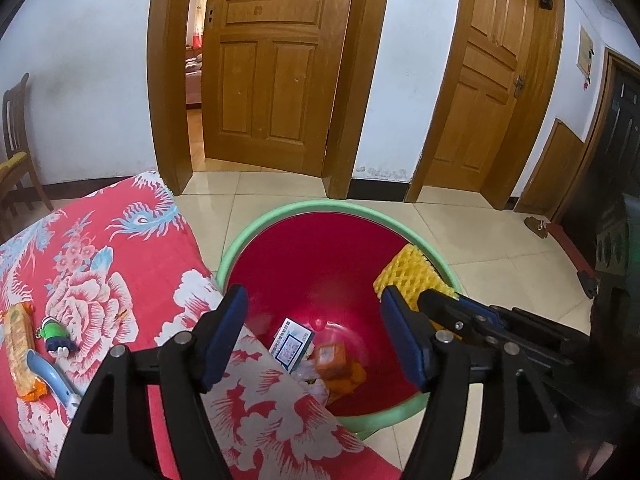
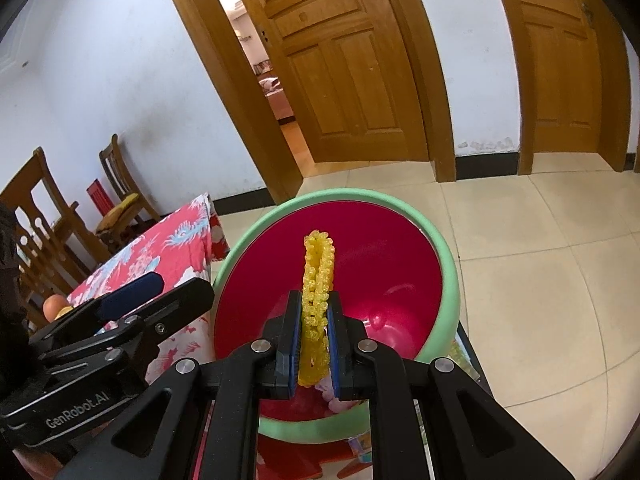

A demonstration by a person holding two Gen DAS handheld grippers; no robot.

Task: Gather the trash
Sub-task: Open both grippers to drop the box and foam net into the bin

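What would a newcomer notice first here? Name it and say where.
The red bin with the green rim fills the middle, beside a table under a red floral cloth. Over it, the right gripper pinches a yellow foam fruit net; the left gripper hangs open, empty.

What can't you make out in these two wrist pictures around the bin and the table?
- Bin floor: in the left wrist view the flowered cloth covers its near part; in the right wrist view the right gripper and yellow foam net block it.
- White box: print too small to read.
- Orange wrapper and blue handle: cut off by the left gripper body.
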